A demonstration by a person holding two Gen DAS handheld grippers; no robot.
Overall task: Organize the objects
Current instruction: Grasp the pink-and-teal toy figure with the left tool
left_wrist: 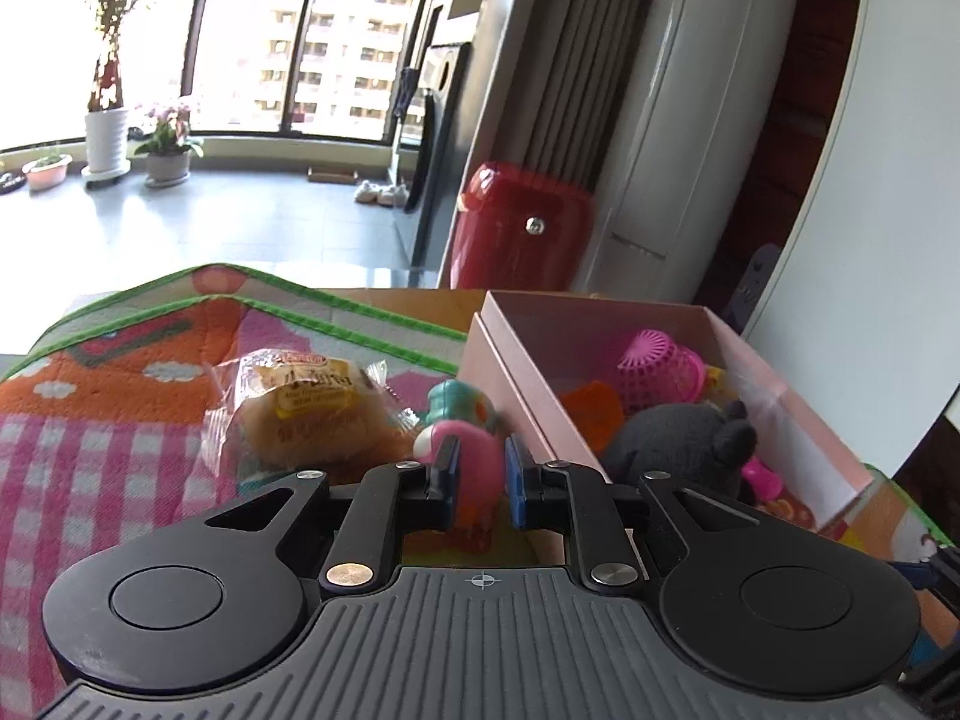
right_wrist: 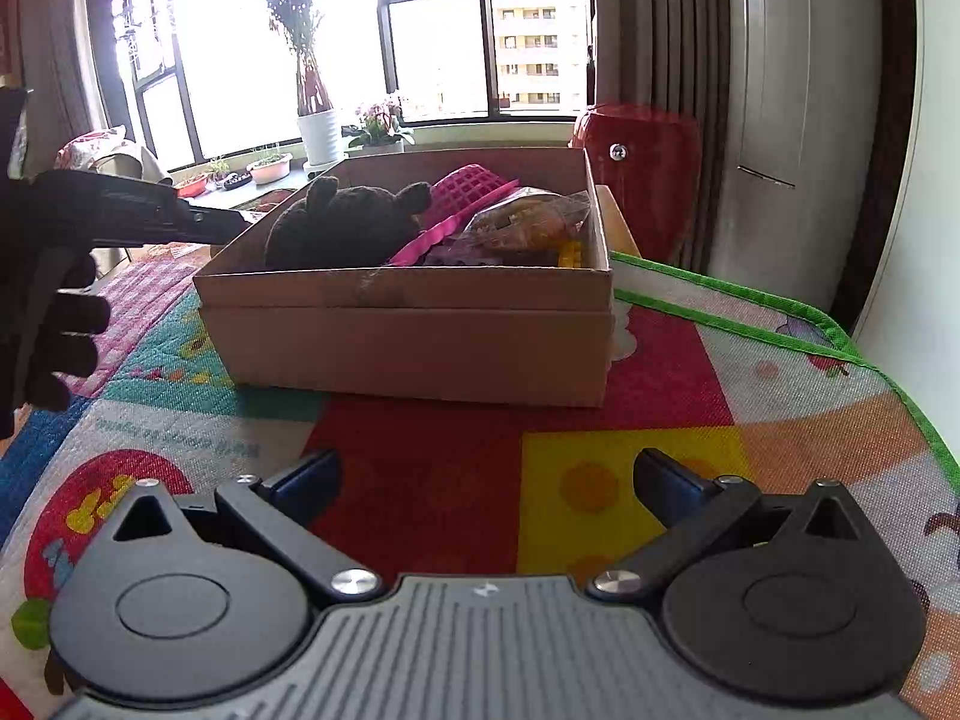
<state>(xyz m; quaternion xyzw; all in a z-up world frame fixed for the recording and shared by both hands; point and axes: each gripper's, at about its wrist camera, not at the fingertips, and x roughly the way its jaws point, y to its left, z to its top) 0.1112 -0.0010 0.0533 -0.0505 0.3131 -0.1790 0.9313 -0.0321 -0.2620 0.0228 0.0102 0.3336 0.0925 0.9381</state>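
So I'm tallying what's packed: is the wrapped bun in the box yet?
Out. The wrapped bun lies on the play mat, left of the pink box, beside the toy in the left gripper.

pink-teal toy [left_wrist: 474, 450] beside box [left_wrist: 528, 384]

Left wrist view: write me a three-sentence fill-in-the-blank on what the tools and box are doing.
The left tool grips a small ____ and teal toy.
The grey plush lies ____ the box.
The right tool is open and holds ____.

Missing words: pink; inside; nothing
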